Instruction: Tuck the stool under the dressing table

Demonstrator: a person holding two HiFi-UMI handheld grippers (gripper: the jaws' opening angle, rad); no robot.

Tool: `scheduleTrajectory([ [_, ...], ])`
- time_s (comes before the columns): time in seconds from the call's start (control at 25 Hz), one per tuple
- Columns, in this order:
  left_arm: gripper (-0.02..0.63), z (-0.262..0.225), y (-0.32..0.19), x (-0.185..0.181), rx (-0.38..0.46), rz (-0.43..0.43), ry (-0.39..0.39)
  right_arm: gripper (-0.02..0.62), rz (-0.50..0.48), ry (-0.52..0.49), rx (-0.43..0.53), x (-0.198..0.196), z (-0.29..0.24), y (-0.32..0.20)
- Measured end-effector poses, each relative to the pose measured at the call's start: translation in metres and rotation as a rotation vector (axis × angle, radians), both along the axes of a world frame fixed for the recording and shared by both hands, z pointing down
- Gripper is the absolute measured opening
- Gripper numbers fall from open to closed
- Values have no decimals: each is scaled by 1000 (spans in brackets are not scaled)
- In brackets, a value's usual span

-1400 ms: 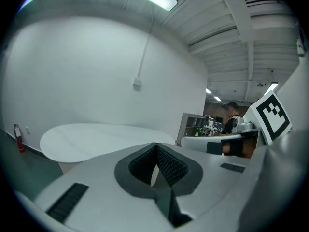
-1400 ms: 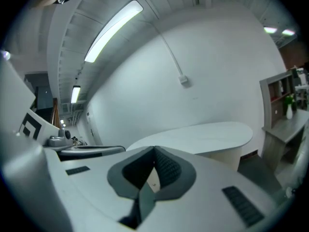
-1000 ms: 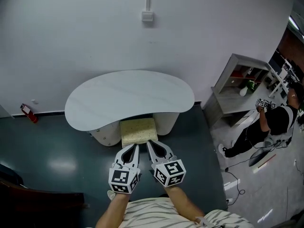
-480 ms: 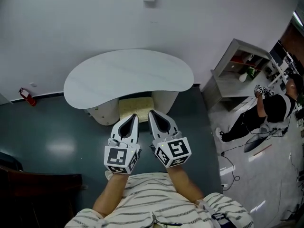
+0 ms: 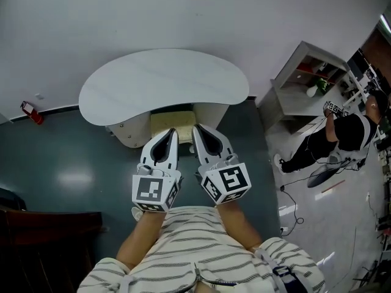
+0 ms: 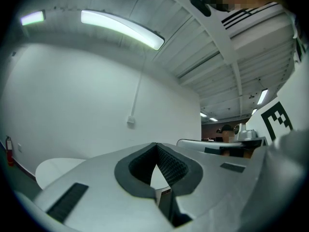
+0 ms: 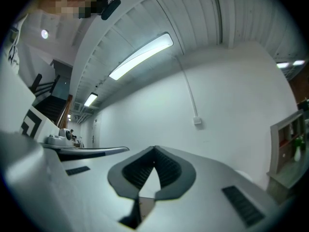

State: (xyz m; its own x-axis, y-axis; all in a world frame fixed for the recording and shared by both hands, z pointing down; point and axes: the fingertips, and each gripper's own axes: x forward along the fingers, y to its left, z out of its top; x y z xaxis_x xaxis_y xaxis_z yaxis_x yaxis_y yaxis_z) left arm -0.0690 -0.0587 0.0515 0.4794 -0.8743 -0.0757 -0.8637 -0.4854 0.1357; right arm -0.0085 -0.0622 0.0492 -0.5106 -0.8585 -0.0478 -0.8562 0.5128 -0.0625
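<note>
Left hand-held gripper (image 5: 172, 131), right hand-held gripper (image 5: 197, 127) higher, shut.

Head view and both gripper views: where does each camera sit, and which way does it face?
Head view: on the person's head, looking steeply down at the white kidney-shaped dressing table and yellowish cushioned stool partly under it; striped shirt, left tool and right tool show.
Left gripper view: on the left tool, looking level along its shut jaws at the white wall; striped shirt above.
Right gripper view: on the right tool, facing the wall along shut jaws.
Shared: both gripper views show the white wall box.
</note>
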Motion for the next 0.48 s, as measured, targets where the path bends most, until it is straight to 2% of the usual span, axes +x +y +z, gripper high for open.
scheduleTrajectory([
  [0.48,6,1,2,3,21,-3,-12,14,7,1,24,3,1,7],
])
